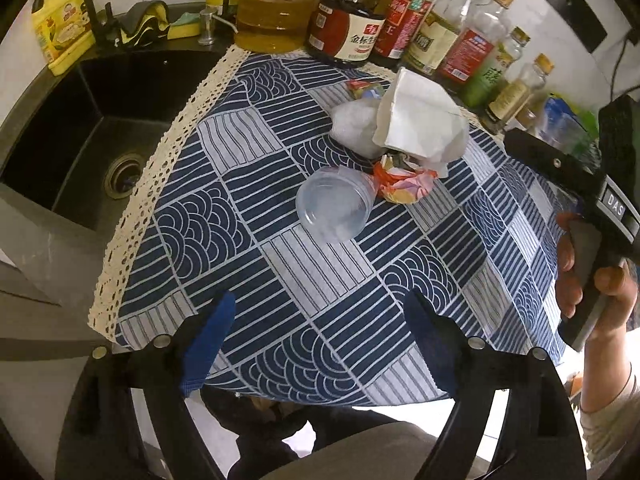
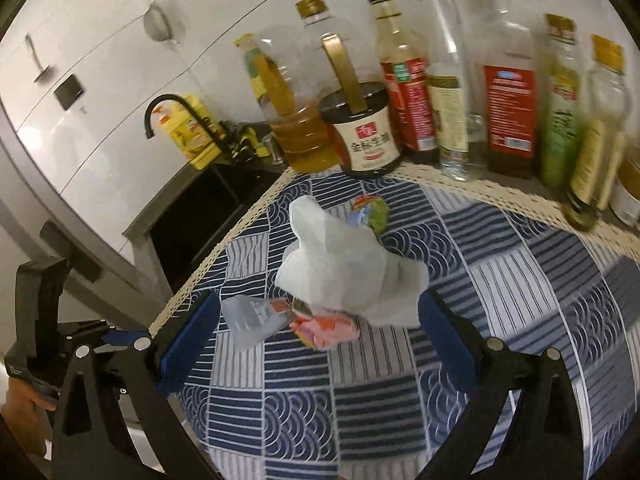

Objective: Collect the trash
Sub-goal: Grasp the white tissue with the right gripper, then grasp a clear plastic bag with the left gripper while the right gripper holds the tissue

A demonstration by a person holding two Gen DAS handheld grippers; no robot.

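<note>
The left gripper point(image 1: 320, 328) gapes wide and empty at the frame's bottom, over the patterned blue cloth point(image 1: 280, 256) on the desk. At centre lie a clear plastic cup point(image 1: 334, 210) on its side, a crinkled colourful wrapper point(image 1: 404, 186) and crumpled white paper point(image 1: 420, 120). The right gripper point(image 2: 320, 336) brackets them, wide, touching nothing.

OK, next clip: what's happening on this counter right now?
A person holds a gripper in each hand over a blue patterned cloth beside a black sink. A small pile of trash sits mid-cloth: a clear plastic cup on its side, a crumpled white tissue and colourful wrappers. The left gripper and right gripper are both open and empty. Nothing is picked up yet.
</note>
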